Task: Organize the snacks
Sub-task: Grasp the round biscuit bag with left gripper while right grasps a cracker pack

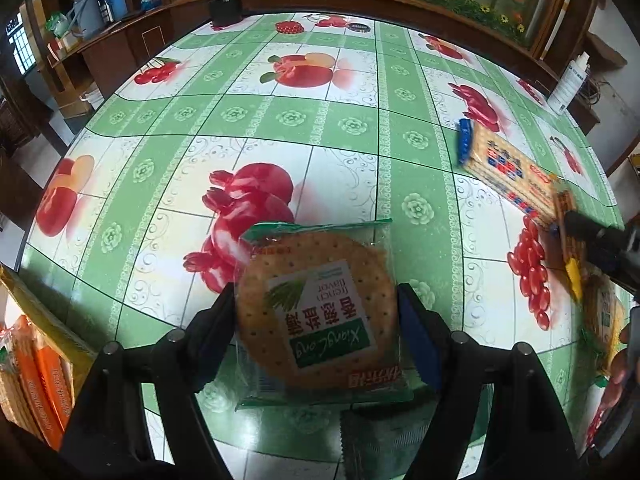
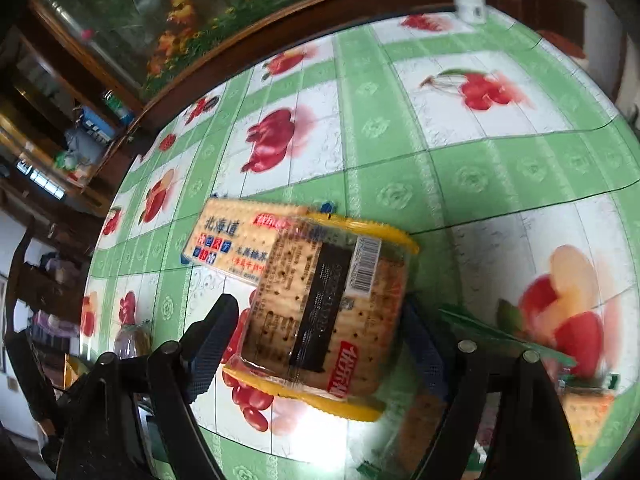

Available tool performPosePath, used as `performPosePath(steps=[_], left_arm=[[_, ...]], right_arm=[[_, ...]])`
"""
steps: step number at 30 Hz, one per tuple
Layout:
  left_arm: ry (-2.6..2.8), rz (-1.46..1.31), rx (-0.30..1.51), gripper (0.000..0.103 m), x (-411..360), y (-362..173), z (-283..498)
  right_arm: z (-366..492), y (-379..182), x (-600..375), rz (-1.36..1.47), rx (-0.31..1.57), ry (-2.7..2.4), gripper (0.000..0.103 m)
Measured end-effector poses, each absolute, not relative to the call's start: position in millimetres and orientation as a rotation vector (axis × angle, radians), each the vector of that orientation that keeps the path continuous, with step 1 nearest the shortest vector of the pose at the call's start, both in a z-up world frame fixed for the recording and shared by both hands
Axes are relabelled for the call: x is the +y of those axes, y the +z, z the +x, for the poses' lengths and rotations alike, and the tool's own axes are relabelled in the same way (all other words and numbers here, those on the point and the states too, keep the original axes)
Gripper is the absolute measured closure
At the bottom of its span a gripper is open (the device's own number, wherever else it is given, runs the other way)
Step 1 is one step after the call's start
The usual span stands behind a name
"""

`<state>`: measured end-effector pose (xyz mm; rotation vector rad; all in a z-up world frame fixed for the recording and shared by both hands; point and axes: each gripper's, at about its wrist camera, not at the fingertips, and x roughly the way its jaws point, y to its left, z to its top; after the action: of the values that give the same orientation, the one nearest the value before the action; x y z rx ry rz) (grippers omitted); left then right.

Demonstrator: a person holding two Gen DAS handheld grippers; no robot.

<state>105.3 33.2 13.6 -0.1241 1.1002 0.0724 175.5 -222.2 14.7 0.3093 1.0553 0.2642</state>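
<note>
Left gripper: it clenched a green-edged round cracker pack, one finger on each side of the pack, above the near part of the fruit-print tablecloth.

Right gripper: it grasped a yellow-edged square cracker pack by its two sides, held just off the tablecloth and tilted.

Blue cracker pack: it lay flat on the tablecloth, just beyond the yellow-edged pack; in the right wrist view the yellow-edged pack overlapped its near end, and whether the two touched could not be told.

Other snacks: orange packets stood off the tablecloth's left edge; another green-edged pack lay at the tablecloth's right side.

Risk, crushing: the crackers looked thin and brittle, so a harder squeeze would probably have cracked them inside the film.

Risk, slipping: both wrappers were glossy clear film with crimped ends; a light sideways grip on such film could have let a pack slide or swing out.

Risk, collision: setting the yellow-edged pack down at that tilt could have shoved the blue pack along the smooth cloth.

Materials: the tablecloth looked like slick printed vinyl, green bands around white fruit panels; the fingers carried dimpled blue pads.

Shapes: one round disc, one squarish stack, one long flat bar.
</note>
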Motion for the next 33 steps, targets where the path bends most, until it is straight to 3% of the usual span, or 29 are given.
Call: performPosePath(steps=[14, 15, 16, 20, 23, 26, 33], left_arm=[[0.036, -0.089, 1.017, 0.026, 37.1, 47.4, 49.7], [0.033, -0.08, 1.009, 0.026, 36.6, 49.4, 43.4], [0.03, -0.075, 1.002, 0.026, 36.8, 51.3, 37.3], [0.039, -0.062, 0.983, 0.026, 41.5, 55.2, 19.7], [0.032, -0.086, 0.993, 0.026, 48.3, 54.3, 11.7], [0.035, -0.09, 0.988, 0.026, 51.5, 53.5, 4.7], [0.033, -0.11, 1.017, 0.026, 53.8, 46.3, 3.6]], right_arm=[[96.7, 51.7, -192.4, 0.161, 0.951, 0.391, 0.033], [90.3, 53.4, -188.9, 0.155, 0.943, 0.402, 0.048], [85.2, 54.1, -186.1, 0.159, 0.94, 0.418, 0.056], [77.3, 45.0, -172.0, 0.114, 0.979, 0.415, 0.059], [71.0, 41.5, -174.1, 0.142, 1.007, 0.411, 0.056], [59.3, 41.4, -166.1, 0.094, 1.026, 0.408, 0.023], [66.3, 11.9, -120.5, -0.148, 1.085, 0.415, 0.023]])
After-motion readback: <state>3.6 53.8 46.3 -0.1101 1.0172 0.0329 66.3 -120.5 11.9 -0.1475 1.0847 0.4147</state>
